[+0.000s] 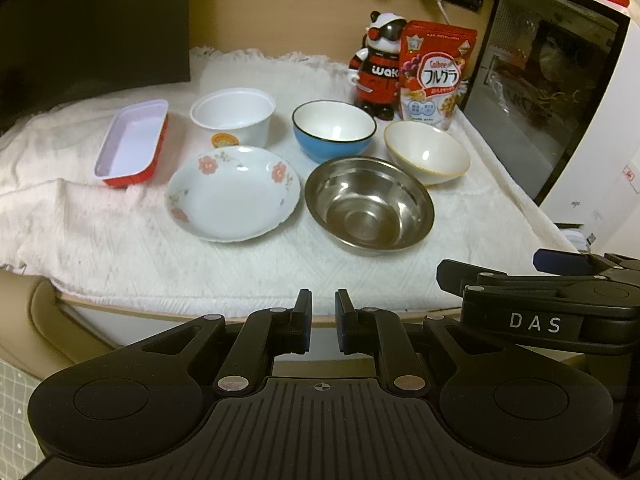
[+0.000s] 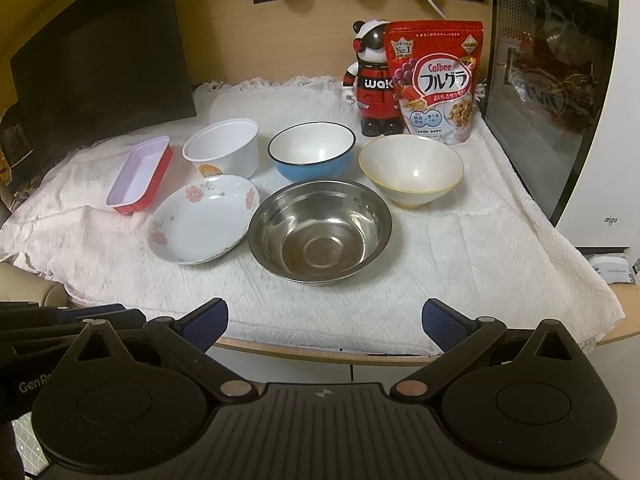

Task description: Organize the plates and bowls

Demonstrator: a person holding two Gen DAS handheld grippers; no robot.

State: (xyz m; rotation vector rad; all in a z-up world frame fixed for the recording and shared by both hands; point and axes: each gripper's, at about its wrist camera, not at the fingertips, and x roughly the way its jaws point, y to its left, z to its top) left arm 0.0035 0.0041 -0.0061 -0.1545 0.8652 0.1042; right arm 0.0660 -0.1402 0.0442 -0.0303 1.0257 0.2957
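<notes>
Red tray, long axis running away, upright

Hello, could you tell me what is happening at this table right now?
A person holds two grippers at the near edge of a towel-covered table, touching nothing yet. The left gripper is shut and empty; the right gripper is open and empty. Laid out separately, unstacked, are a steel bowl, a floral plate, a blue bowl, a cream bowl, a white plastic tub and a red tray.
</notes>
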